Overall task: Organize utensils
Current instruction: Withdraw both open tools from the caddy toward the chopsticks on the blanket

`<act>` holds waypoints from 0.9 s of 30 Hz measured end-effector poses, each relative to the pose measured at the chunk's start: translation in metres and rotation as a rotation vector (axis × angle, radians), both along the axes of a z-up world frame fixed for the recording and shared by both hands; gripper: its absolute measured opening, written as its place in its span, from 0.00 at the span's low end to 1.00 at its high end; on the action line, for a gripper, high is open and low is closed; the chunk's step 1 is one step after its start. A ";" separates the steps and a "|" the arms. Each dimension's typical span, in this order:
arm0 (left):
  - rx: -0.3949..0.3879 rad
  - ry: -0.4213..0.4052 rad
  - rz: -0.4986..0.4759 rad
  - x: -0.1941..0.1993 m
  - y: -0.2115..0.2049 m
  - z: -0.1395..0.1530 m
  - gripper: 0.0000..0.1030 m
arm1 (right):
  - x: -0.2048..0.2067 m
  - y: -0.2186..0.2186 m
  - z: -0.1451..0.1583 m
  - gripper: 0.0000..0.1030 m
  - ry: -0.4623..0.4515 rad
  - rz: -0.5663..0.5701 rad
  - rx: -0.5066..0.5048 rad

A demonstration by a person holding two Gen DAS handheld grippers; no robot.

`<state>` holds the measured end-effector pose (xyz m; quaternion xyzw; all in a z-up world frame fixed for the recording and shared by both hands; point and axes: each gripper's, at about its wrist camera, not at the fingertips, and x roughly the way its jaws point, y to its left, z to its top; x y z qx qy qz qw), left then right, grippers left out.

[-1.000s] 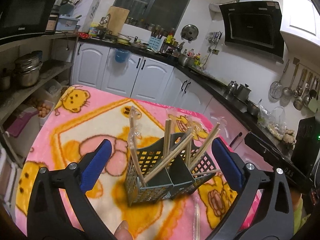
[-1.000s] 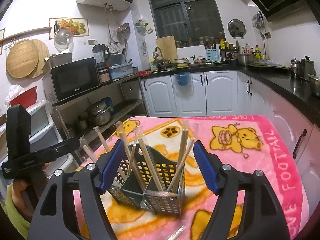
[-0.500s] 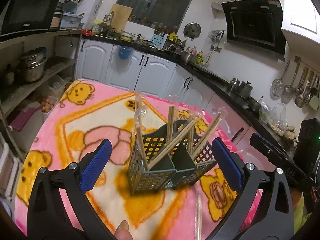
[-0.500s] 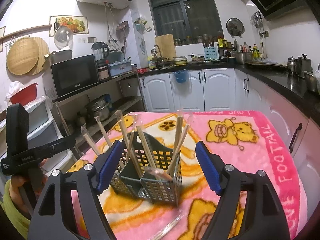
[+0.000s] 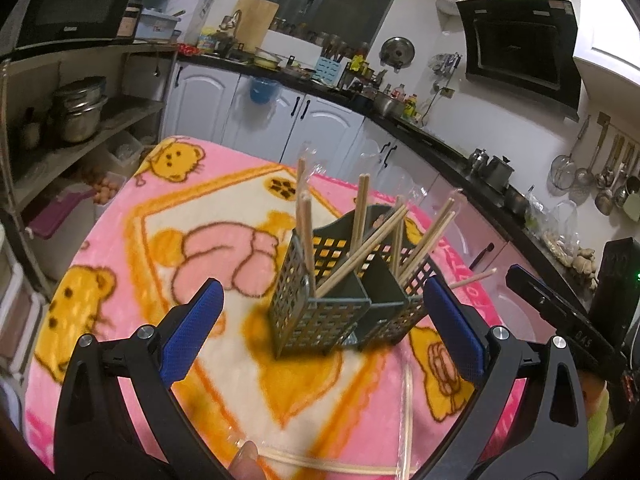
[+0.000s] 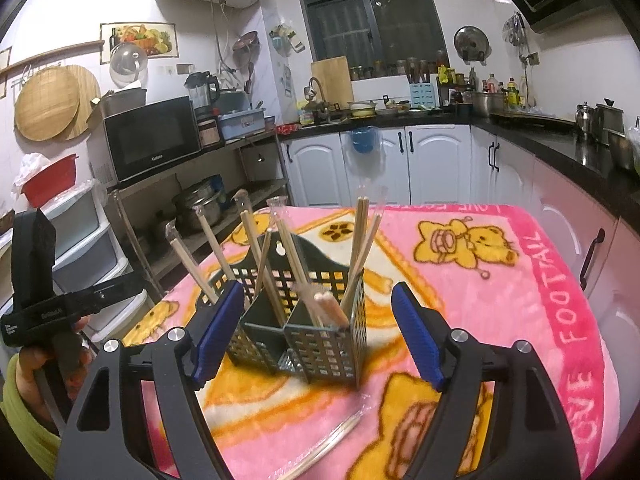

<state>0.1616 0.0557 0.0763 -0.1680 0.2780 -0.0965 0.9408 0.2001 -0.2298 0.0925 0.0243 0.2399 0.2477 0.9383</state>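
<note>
pink bear-print blanket (image 6: 460, 280) covers table before white kitchen cabinets (image 6: 436, 164).

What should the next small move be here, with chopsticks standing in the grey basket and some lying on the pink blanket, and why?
Probably lower the open right gripper onto the plastic-wrapped pair of wooden chopsticks lying on the pink bear-print blanket in front of the grey perforated plastic utensil basket. Both grippers are empty, and that pair is not in the basket.

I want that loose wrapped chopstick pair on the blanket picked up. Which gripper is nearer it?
Hard to tell: it lies just below both the left gripper and right gripper; wrapped chopstick pair.
</note>
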 end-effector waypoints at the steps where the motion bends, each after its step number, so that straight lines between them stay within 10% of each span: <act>1: -0.001 0.004 0.002 -0.001 0.000 -0.001 0.89 | 0.000 0.001 -0.001 0.71 0.002 0.002 -0.002; 27: -0.018 0.186 0.026 -0.022 0.011 -0.066 0.89 | -0.011 -0.002 -0.053 0.71 0.132 0.013 -0.059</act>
